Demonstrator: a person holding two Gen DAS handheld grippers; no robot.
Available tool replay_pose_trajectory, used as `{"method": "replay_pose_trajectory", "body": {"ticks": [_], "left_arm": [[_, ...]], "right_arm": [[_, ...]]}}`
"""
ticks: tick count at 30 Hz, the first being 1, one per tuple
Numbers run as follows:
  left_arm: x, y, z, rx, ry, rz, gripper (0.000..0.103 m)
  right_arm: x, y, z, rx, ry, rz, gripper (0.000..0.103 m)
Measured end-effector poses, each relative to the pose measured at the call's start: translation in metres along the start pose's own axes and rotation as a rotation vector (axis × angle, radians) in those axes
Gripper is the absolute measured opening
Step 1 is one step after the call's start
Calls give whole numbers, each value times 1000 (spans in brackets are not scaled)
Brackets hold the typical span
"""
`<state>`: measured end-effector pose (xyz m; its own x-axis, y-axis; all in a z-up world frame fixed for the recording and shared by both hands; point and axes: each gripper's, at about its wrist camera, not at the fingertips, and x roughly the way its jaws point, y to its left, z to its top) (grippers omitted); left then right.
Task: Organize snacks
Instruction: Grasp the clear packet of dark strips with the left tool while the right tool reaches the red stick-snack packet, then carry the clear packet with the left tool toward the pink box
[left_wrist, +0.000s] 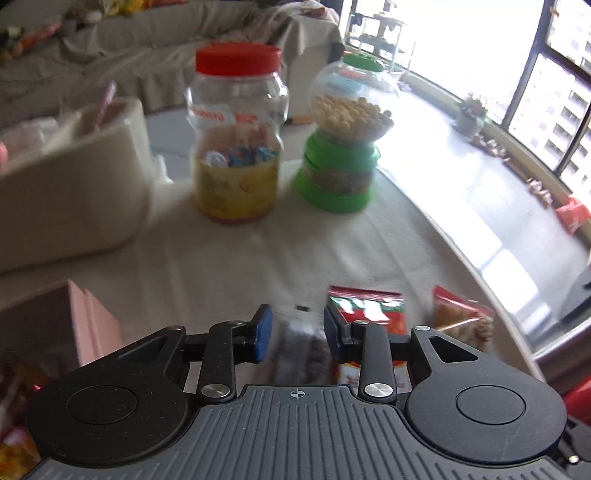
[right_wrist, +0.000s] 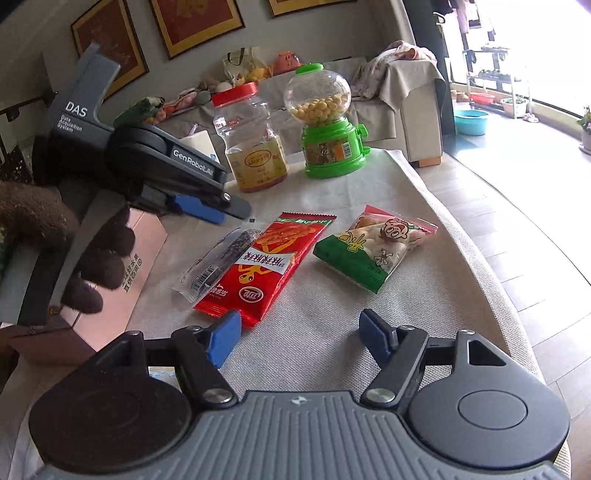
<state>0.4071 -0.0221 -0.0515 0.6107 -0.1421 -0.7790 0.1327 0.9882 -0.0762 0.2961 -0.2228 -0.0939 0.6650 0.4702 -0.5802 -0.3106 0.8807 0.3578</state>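
Observation:
Three snack packs lie on the cloth-covered table: a clear pack with a dark bar (right_wrist: 218, 264), a red pack (right_wrist: 266, 267) beside it, and a green, white and red pack (right_wrist: 373, 247) to the right. My left gripper (left_wrist: 297, 334) is open, hovering just above the dark bar pack (left_wrist: 303, 350), which shows between its blue pads (left_wrist: 263, 334). It also shows from the side in the right wrist view (right_wrist: 207, 208). My right gripper (right_wrist: 299, 338) is open and empty, above bare cloth in front of the red pack.
A red-lidded clear jar (right_wrist: 253, 140) and a green candy dispenser (right_wrist: 327, 122) stand at the back. A pink cardboard box (right_wrist: 125, 273) sits at the left, a white container (left_wrist: 74, 177) behind it. The table edge (right_wrist: 491, 266) runs along the right.

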Motion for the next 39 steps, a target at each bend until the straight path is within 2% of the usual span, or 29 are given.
{"method": "replay_pose_trajectory", "body": {"ticks": [4,7,9,14,17,24,28,30,35,39], "left_arm": [[12,-13,-2,140,121,-71,37],[12,-27,-9,277,99,2,37],[13,-28,-9,290,98,46,39],[15,-24,-6,272,126,52,40],[20,-18,-6,243,184,47,44],[24,-9,-4,159,191,22,46],[19,-15,-12,104,172,68,45],[16,-20,-13,110,177,78,41],[1,-17,-19,24,155,19,39],[-38,-12,-25,-39,58,-33,39]], "right_arm": [[0,0,-1,-1,1,2,73],[0,1,0,-2,1,2,73],[0,1,-1,-2,1,3,74],[3,1,0,-5,3,8,77],[4,1,1,-12,6,15,79],[5,2,1,-23,12,26,85],[6,3,1,-32,19,40,89],[6,2,1,-32,22,50,91],[7,1,2,-30,28,69,95],[7,-5,3,-1,26,108,98]]}}
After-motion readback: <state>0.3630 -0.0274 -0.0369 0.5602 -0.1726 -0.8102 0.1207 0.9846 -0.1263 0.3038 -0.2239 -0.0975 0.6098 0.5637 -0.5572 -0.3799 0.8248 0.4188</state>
